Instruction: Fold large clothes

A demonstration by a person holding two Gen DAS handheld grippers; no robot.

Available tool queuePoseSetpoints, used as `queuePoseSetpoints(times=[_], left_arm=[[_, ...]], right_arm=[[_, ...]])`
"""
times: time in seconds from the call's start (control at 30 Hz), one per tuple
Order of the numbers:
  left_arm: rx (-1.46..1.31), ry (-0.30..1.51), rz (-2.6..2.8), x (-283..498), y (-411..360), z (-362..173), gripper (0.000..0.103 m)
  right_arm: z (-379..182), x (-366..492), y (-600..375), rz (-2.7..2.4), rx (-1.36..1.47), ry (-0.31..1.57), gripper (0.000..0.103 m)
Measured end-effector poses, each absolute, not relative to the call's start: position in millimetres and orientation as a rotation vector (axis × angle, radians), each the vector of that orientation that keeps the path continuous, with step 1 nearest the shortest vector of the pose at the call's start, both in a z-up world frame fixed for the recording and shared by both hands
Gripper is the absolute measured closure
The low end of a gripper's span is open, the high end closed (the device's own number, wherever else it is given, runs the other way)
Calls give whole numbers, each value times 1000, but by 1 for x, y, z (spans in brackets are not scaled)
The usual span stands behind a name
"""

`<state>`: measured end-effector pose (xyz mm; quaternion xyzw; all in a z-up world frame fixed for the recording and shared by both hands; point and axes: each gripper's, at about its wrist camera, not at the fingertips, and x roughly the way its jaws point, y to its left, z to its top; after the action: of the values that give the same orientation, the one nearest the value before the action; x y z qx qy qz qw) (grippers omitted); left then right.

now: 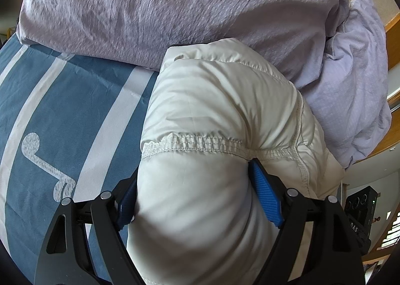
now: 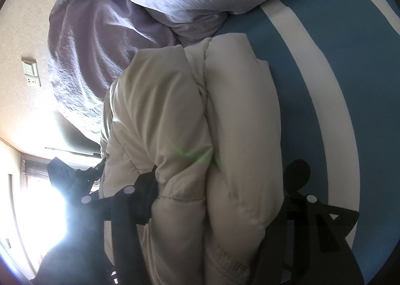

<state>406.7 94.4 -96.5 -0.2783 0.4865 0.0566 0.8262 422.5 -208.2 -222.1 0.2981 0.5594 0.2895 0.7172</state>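
Both grippers, left gripper [image 1: 192, 200] and right gripper [image 2: 220, 195], clamp the bundled cream puffer jacket [image 1: 225, 109] above the blue striped bedsheet [image 1: 75, 99]. Likely mid-fold; next, lowering it flat.

You're over a bed [image 1: 75, 99] in a blue striped sheet, with the cream jacket [image 1: 212, 134] lying on it, a lilac duvet [image 1: 150, 9] heaped just beyond the jacket.

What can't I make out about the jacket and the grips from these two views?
- Left wrist view: cream padded jacket runs off the bottom edge; its bulk hides the left gripper pad contact.
- Right wrist view: window glare and shadow hide the right gripper fingers.
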Motion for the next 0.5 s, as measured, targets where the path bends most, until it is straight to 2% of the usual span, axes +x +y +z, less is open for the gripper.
queuePoseSetpoints(times=[0.5], left_arm=[[-565,967,127,397,86,-98,21]], right_arm=[[-226,426,-209,642,674,1244,48]])
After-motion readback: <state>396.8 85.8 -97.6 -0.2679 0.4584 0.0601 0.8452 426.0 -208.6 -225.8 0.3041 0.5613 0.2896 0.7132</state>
